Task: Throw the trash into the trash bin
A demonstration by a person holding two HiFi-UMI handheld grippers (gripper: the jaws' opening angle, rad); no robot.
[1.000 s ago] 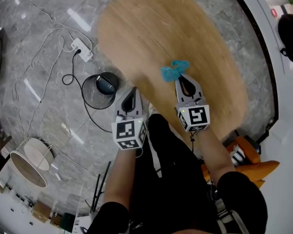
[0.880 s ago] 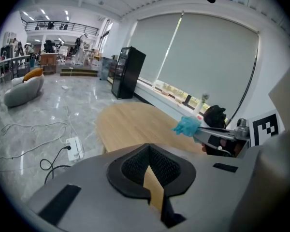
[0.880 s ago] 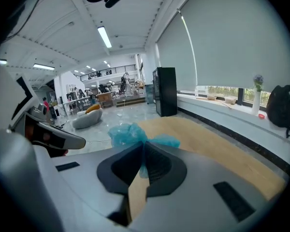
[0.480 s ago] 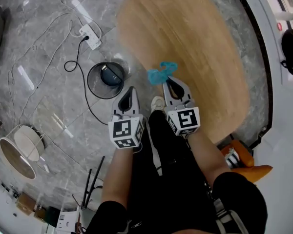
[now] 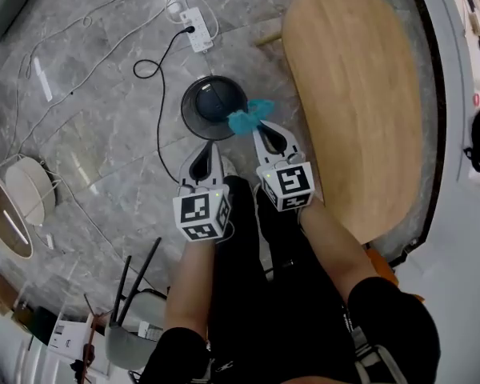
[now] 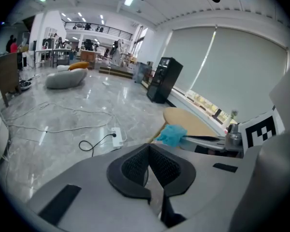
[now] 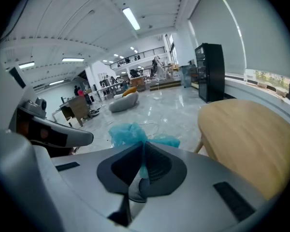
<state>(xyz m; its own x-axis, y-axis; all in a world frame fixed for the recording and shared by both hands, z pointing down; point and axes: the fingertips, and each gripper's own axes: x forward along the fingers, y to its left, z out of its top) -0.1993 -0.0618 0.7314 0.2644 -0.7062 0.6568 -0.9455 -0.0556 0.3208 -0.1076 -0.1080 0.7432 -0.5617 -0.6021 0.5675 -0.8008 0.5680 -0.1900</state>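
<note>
**One piece of trash at the bin**

Fingers of our right gripper pinch the blue trash, held over the trash bin's near rim. Left gripper fingers together, empty. We judge the carry nearly done; next: centre over the opening, then release.

Right rim of trash bin hidden under teal trash; dark contents inside unreadable. Lower end of trash buried between jaws of right gripper. In right gripper view wooden table cut off at right; far people too small to tell.
</note>
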